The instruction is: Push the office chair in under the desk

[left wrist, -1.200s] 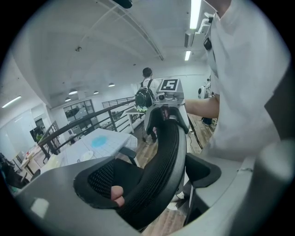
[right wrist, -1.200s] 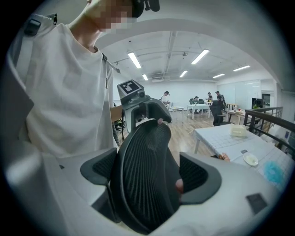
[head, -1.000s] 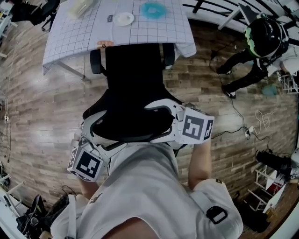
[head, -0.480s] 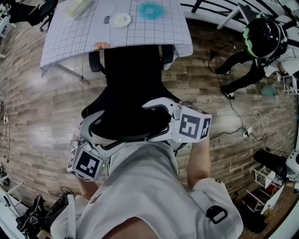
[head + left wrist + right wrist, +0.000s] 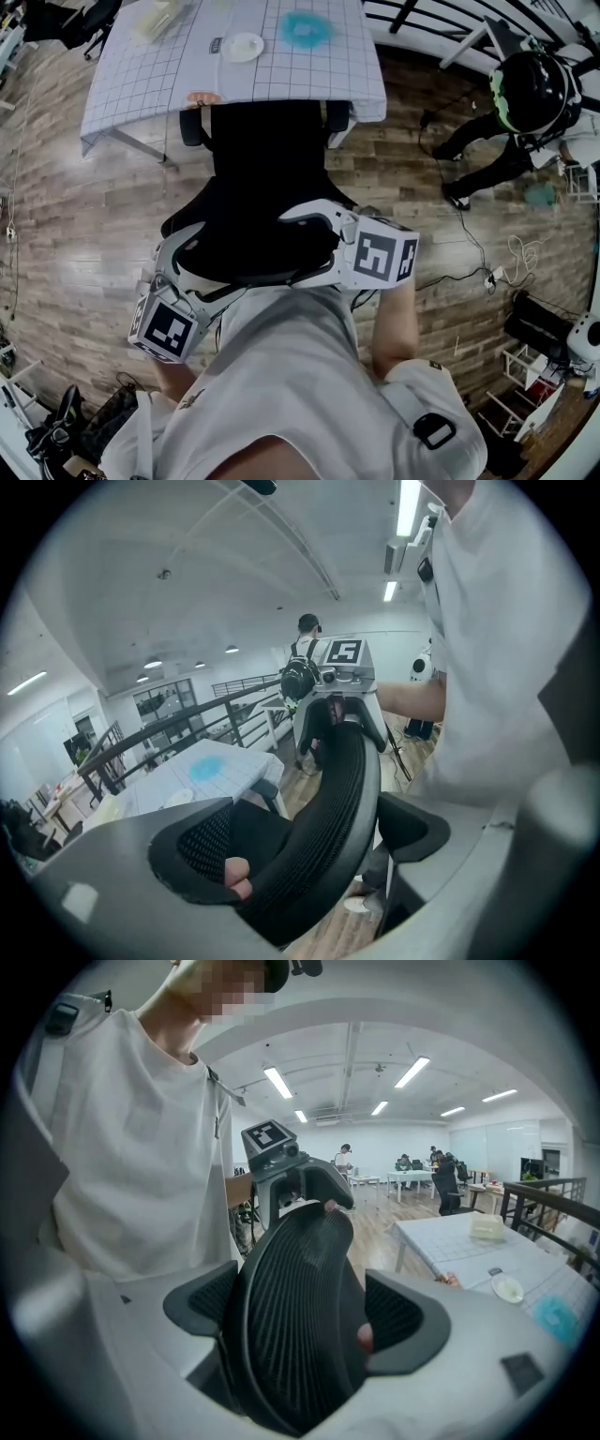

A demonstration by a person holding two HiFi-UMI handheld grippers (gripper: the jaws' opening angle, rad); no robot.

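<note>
A black mesh office chair stands with its seat front and armrests at the edge of the desk, which wears a white gridded cloth. My left gripper and right gripper both clamp the top edge of the backrest from behind. In the left gripper view the backrest runs between the jaws of the left gripper, with the desk beyond. In the right gripper view the backrest fills the gap of the right gripper; the desk lies to the right.
On the desk sit a white plate, a blue object and a pale box. A person in black with a helmet stands at the right. Cables trail over the wood floor; shelving stands at the lower right.
The chair has moved a little toward the desk, its armrests further under the cloth's edge. Both grippers have kept their hold on the backrest.
</note>
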